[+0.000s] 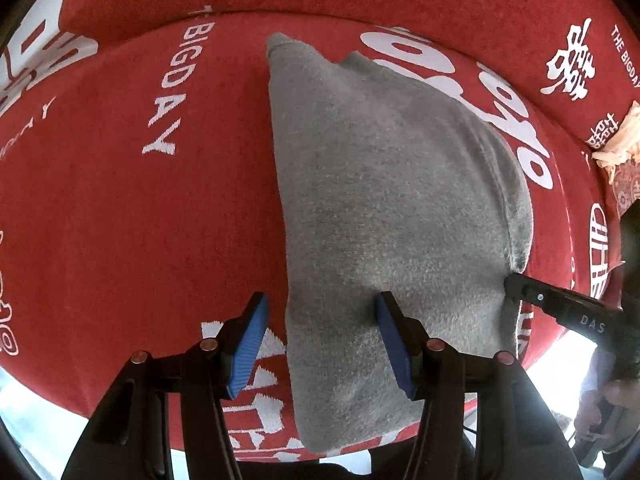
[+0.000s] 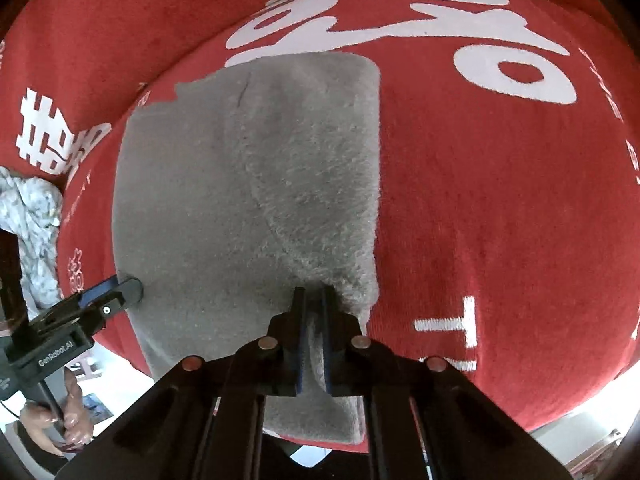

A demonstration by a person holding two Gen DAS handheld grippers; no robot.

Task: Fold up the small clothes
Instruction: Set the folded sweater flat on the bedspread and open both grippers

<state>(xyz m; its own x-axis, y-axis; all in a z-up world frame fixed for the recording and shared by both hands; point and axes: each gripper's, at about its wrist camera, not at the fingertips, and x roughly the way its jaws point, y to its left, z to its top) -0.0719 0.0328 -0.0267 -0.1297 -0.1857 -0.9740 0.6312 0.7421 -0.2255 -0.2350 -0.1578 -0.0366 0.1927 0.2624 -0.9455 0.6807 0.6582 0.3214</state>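
The grey cloth [image 2: 248,208] lay partly folded at frame centre; right gripper [image 2: 314,300] fingers pinched its edge, left gripper [image 1: 320,336] fingers stood half-wide, holding nothing; more folding remained.

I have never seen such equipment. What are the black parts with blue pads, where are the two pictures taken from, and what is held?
A person holds two hand tools; each carries a camera looking along its fingers. One picture is from the left tool, its blue pads apart over the edge of a grey garment, not pinching it. The other is from the right tool, closed on that garment's edge. The garment lies on a red cloth with white lettering.
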